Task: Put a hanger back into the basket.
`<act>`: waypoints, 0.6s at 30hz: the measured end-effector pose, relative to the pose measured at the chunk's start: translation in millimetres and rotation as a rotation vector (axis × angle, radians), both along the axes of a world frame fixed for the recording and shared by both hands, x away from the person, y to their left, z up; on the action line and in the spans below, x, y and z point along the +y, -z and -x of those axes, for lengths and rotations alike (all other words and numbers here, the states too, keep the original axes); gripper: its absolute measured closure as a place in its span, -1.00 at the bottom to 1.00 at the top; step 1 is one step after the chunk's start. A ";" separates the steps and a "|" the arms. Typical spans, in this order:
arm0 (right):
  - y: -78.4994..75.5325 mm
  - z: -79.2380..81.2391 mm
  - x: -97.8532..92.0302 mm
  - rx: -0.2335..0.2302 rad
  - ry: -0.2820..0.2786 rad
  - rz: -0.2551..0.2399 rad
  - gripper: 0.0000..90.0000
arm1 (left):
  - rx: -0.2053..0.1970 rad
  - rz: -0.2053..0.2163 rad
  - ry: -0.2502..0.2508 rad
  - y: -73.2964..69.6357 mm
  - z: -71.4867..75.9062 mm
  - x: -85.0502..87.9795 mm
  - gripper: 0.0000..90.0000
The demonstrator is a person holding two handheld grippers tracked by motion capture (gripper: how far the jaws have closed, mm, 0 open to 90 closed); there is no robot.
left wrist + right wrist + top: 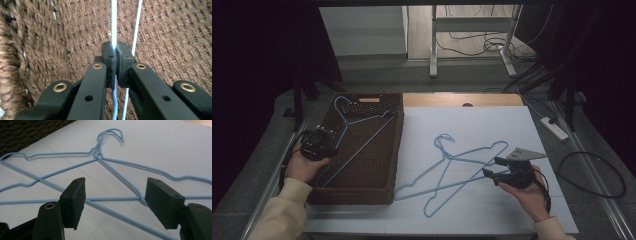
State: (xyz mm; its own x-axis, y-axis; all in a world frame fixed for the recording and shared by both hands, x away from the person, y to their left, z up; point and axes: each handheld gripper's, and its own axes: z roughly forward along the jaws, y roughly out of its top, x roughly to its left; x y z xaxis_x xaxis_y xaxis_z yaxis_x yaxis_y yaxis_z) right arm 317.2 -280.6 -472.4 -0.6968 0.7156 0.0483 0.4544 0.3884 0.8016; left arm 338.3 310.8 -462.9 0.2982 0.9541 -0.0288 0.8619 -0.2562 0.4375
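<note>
A blue wire hanger (pixel 367 118) lies in the brown woven basket (pixel 352 195) at the left. My left gripper (pixel 319 142) reaches into the basket's left side, shut on that hanger's wire (pixel 114 25). In the left gripper view its jaws (pixel 115 53) pinch the wire over the basket weave (pixel 62 32), and a second strand (pixel 136 30) runs just beside them. Two more blue hangers (pixel 447 156) lie crossed on the white sheet. My right gripper (pixel 492 167) stands open at their right end. Its jaws (pixel 115 188) straddle the crossed wires (pixel 112 199) without touching them.
The white sheet (pixel 492 125) covers the table, with a strip of wood (pixel 462 100) showing at the far edge. A power strip (pixel 554 127) and cables lie on the floor at the right. Metal table legs (pixel 432 50) stand behind.
</note>
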 end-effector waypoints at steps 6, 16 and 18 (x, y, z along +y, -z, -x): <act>0.1 0.1 -0.1 -0.001 -0.001 0.000 -0.26 | 0.013 -0.023 -0.001 1.5 -2.4 -1.8 0.85; -0.2 0.1 -1.1 -0.002 0.000 -0.006 -0.26 | -0.195 0.043 -0.003 -22.4 12.1 -3.4 0.05; 0.1 -0.2 -0.9 -0.001 0.000 -0.005 -0.26 | -0.246 0.095 0.033 -33.2 19.2 -5.8 -0.01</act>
State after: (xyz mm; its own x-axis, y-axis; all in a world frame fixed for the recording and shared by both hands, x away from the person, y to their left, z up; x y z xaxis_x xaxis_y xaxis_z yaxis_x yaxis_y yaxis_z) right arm 317.3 -281.4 -472.4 -0.6967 0.7155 0.0517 0.4541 0.3840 0.8040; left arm 319.1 305.0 -429.6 0.3380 0.9403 -0.0403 0.7188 -0.2302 0.6560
